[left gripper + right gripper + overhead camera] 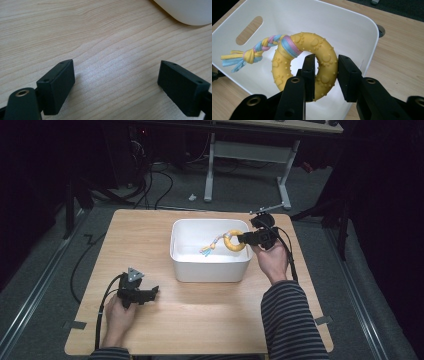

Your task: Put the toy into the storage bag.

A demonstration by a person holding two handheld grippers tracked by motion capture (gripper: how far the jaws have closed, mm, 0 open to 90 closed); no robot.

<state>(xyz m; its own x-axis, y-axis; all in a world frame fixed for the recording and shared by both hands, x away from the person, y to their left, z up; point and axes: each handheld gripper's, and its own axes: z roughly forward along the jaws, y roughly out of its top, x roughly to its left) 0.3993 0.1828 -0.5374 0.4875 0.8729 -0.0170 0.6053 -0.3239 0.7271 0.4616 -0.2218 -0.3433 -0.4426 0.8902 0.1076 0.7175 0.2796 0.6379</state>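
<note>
Jaws around one ring toy [322, 72], one bin [359, 30].

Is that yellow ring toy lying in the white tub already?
Not yet: the right tool holds the ring toy in the air over the tub.

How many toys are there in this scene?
1: a yellow rubber ring toy with a braided pastel tail, clamped in the right gripper above the white plastic bin. Nothing else looks like a toy.
</note>
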